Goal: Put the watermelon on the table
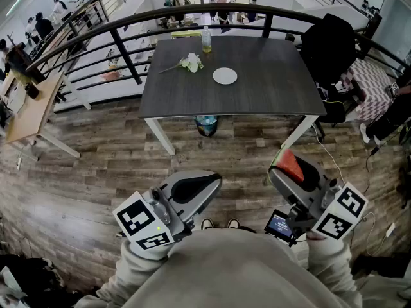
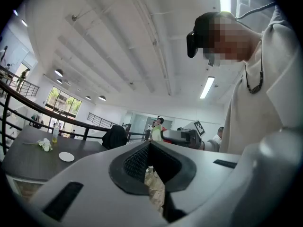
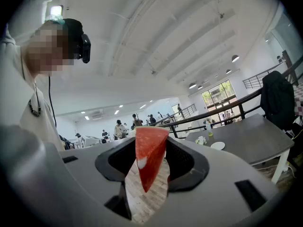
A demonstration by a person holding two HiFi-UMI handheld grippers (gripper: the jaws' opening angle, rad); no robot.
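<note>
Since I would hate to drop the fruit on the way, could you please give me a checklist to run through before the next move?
1. Red wedge-shaped watermelon slice clamped in the right hand-held gripper: ok.
2. Left hand-held gripper empty, jaws together: ok.
3. Dark grey rectangular table has bare surface on its right half: ok.
4. Small white round plate, white flower sprig and clear bottle sit clear of that half: ok.
5. Slice over the table: not ok; it is above the wooden plank floor.
6. Grip firmness: cannot tell.
</note>
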